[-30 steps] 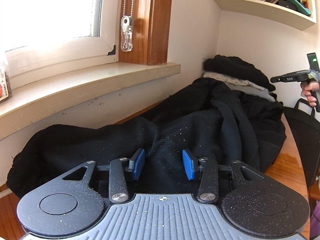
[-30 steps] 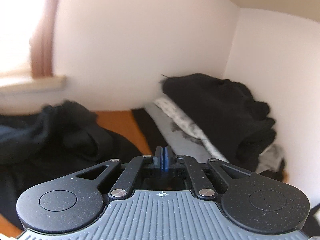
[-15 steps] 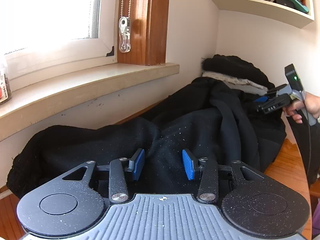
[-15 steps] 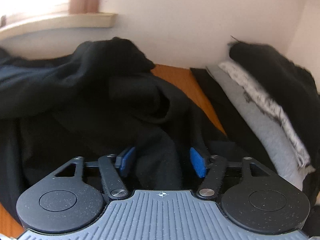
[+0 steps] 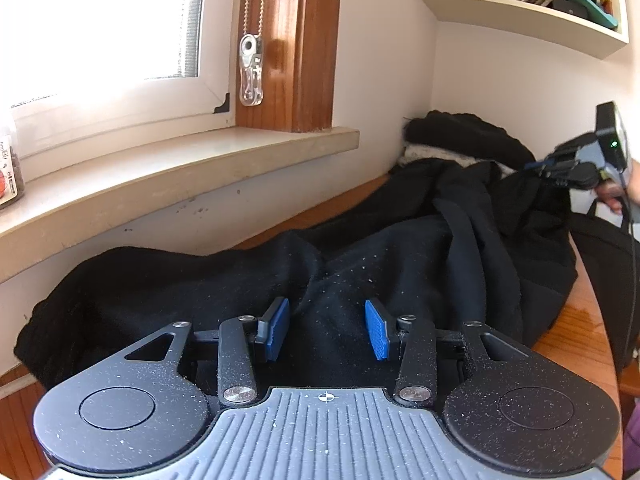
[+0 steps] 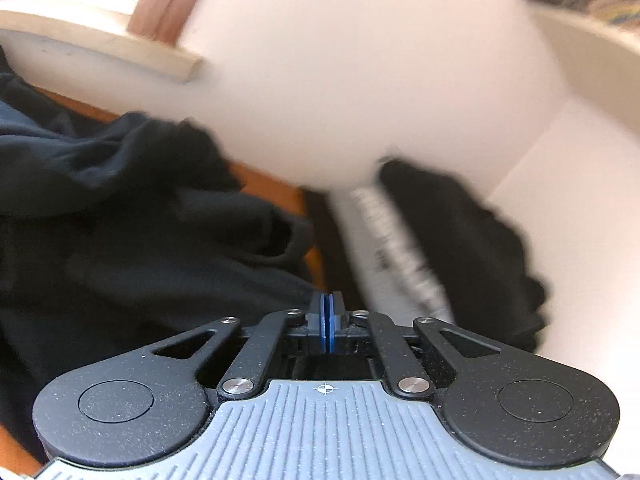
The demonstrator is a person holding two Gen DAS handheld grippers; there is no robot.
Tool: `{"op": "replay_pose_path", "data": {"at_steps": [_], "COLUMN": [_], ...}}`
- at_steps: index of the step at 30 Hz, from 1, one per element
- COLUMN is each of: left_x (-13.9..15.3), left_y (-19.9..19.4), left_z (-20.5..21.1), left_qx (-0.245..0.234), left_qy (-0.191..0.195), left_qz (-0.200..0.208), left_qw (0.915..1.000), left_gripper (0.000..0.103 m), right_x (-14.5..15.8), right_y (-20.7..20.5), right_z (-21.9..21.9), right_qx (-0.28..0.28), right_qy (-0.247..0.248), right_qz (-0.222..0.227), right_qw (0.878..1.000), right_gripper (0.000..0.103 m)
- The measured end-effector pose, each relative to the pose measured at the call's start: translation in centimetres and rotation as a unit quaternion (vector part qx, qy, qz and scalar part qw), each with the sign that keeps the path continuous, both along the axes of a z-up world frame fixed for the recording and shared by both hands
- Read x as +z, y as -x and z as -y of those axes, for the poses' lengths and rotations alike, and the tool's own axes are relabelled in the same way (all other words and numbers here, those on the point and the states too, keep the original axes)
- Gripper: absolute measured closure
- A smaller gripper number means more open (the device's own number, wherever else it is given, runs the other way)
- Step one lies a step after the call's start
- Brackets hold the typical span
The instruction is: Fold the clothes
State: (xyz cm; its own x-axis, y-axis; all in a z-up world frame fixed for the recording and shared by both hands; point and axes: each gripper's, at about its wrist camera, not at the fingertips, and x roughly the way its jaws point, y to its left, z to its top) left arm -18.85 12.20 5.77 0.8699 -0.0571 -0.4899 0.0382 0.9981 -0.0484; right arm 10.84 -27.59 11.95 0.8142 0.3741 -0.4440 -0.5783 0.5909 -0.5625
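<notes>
Change since earlier frames: the right gripper (image 6: 328, 320) has swung from the folded stack toward the black garment (image 5: 360, 272); its jaws have just been closing, and the right wrist view is rolled and blurred. In the left wrist view it now sits at the right edge, over the garment's far end.
Right gripper: blue pads pressed flat together; no cloth visible between them in its own view. From the left wrist view, contact with the fabric cannot be told.
Left gripper (image 5: 326, 330): blue pads spread apart, low centre of frame, just over the garment; fabric lies between and below them, pads not pressing on it.
Black garment: crumpled, spread along the wooden table (image 5: 572, 332) from lower left to right of centre, against the wall under the window sill (image 5: 180, 168).
Folded stack (image 5: 460, 140): black and pale grey items, far corner, upper right of centre.
Shelf (image 5: 520, 20): upper right, holding books.
Person's hand (image 5: 612, 194): right edge, on the right gripper's handle.
</notes>
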Motion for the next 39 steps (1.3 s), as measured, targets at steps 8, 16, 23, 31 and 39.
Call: {"op": "replay_pose_path", "data": {"at_steps": [8,16,23,31,39], "left_x": [0.1,0.2,0.4,2.2,1.9], "left_y": [0.0,0.2,0.3,3.5,7.9], "left_z": [0.0,0.0,-0.2,-3.1,-8.7], "left_qx": [0.001,0.003,0.001,0.033,0.103], "left_qy": [0.002,0.003,0.011,0.02,0.031], "left_qz": [-0.001,0.002,0.004,0.039,0.04], "left_qw": [1.0,1.0,0.9999,0.9985,0.9934], "left_gripper": [0.057,0.056,0.056,0.051,0.036], "right_x": [6.5,7.0,1.1,-4.6,-1.4], "right_y": [-1.5,-4.4,-3.3,0.6,2.8], "right_z": [3.7,8.8,5.3,-4.1,-6.7], "right_qx": [-0.079,-0.14,-0.045,0.021,0.045], "right_qy": [-0.018,-0.112,-0.171,-0.161,-0.175], "right_qz": [0.109,0.037,-0.099,-0.137,-0.093], "right_qw": [0.991,0.983,0.979,0.977,0.979], "right_gripper": [0.101,0.082,0.045,0.02,0.02]}}
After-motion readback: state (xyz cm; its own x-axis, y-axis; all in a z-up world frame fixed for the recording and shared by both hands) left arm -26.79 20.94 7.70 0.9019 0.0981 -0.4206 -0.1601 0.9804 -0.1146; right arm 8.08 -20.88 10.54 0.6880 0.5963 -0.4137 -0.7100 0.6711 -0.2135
